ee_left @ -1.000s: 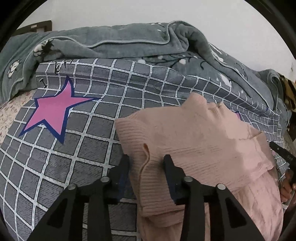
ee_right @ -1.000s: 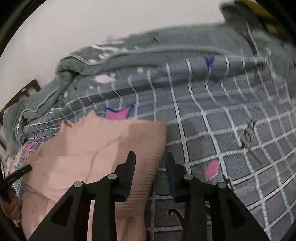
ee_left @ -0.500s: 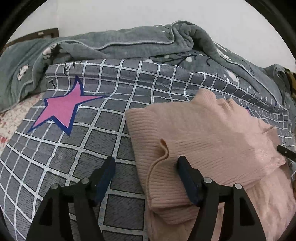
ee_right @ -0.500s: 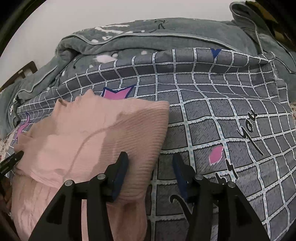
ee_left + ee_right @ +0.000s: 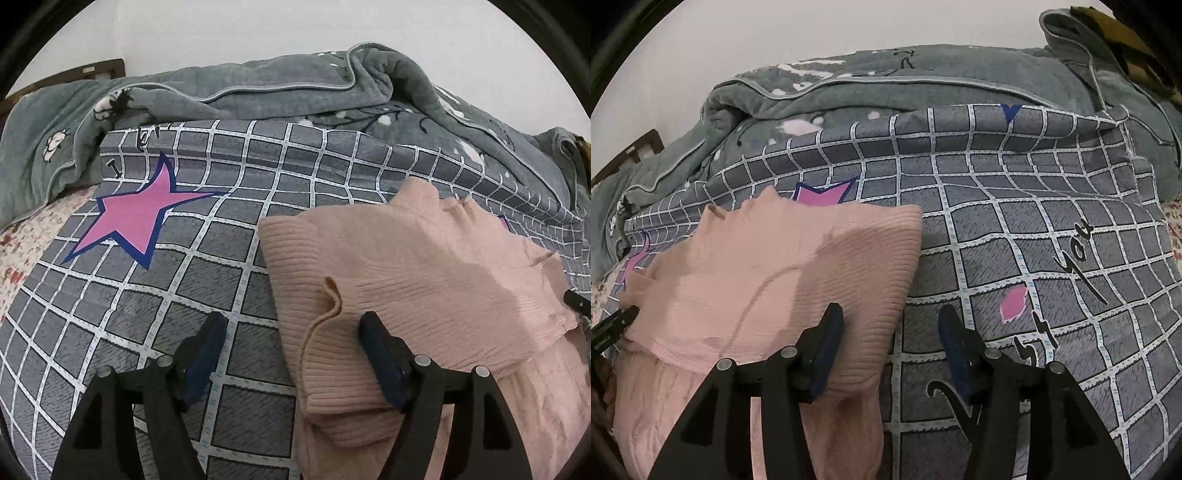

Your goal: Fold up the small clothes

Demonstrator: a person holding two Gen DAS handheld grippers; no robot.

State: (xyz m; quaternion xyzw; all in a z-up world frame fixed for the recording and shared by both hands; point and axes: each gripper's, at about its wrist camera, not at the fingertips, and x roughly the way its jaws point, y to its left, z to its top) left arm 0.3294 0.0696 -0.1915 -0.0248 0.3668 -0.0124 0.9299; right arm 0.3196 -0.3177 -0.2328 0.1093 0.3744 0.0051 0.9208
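A pink ribbed knit sweater [image 5: 417, 266] lies folded over on a grey checked bedsheet [image 5: 207, 280]. My left gripper [image 5: 291, 332] is open just above the sweater's left folded edge, with a raised pucker of fabric between the jaws, not gripped. In the right wrist view the sweater [image 5: 783, 266] lies left of centre. My right gripper [image 5: 890, 325] is open over the sweater's right folded edge, holding nothing. The other gripper's tip shows at the far edge in each view.
A rumpled grey-green blanket [image 5: 258, 92] is piled along the back of the bed, also in the right wrist view [image 5: 923, 81]. The sheet has a pink star [image 5: 136, 218] and black lettering [image 5: 1075, 251]. A wooden headboard [image 5: 74, 74] stands at the back left.
Both grippers have opened and let go of the sweater's folded edges, then drawn back slightly. The sweater now lies flat on the sheet with its top part folded over.
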